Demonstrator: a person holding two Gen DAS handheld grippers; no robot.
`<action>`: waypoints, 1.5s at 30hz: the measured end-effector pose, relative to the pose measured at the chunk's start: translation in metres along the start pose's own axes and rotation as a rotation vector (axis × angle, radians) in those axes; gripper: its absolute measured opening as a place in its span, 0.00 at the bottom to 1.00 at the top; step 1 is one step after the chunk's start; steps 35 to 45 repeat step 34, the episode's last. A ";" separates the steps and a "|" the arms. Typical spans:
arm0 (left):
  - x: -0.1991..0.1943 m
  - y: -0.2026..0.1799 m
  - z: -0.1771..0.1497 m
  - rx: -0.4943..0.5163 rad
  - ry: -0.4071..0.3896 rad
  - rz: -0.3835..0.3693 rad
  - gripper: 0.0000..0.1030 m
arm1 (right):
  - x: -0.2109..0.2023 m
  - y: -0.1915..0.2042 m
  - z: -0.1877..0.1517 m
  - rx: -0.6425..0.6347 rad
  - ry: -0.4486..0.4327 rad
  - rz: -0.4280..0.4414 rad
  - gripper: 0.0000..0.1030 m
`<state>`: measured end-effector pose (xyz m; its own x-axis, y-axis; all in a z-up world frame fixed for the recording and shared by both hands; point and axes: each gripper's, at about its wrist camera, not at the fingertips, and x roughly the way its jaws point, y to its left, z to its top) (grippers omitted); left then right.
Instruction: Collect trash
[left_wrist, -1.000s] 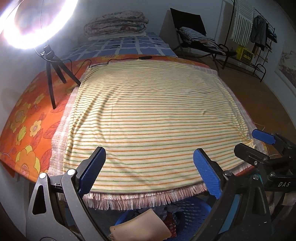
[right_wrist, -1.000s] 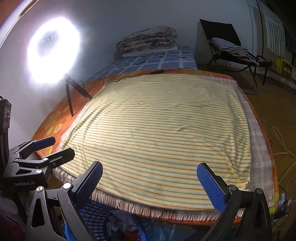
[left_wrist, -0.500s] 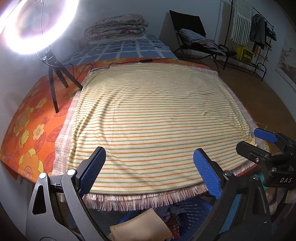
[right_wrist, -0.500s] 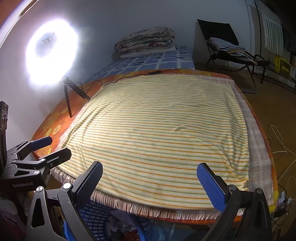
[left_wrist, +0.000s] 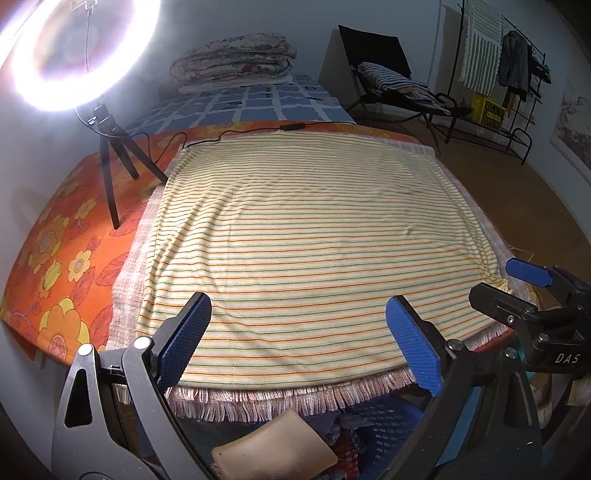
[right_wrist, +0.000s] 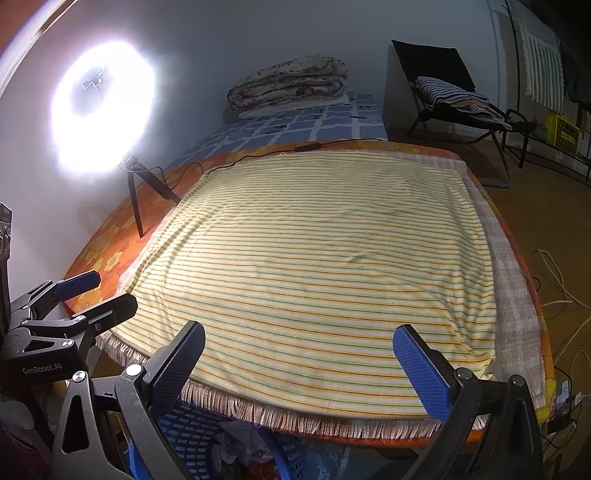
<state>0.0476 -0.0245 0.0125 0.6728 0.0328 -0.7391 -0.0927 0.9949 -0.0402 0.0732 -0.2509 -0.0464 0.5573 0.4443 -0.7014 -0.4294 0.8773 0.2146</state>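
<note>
I've eased both grippers slightly forward over the striped cloth (left_wrist: 303, 236); nothing else changed. Left gripper (left_wrist: 299, 332) and right gripper (right_wrist: 299, 354) hang with jaws spread, empty. No trash visible on the bed; the blue basket (left_wrist: 384, 417) sits bottom centre, holding scraps.

I am in a home bedroom: a bed (left_wrist: 229, 107) with folded quilts (left_wrist: 232, 55), a folding chair (left_wrist: 384, 74), a clothes rack (left_wrist: 517, 66).
</note>
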 end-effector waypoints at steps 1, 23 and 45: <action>0.000 0.000 0.000 0.001 -0.001 -0.001 0.94 | 0.000 0.000 0.000 0.001 0.000 0.000 1.00; -0.001 -0.002 -0.001 0.014 -0.022 0.033 0.95 | 0.001 0.003 -0.002 0.004 0.004 -0.003 1.00; -0.003 -0.001 -0.001 0.009 -0.025 0.040 0.94 | 0.003 0.003 -0.004 0.002 0.008 -0.004 1.00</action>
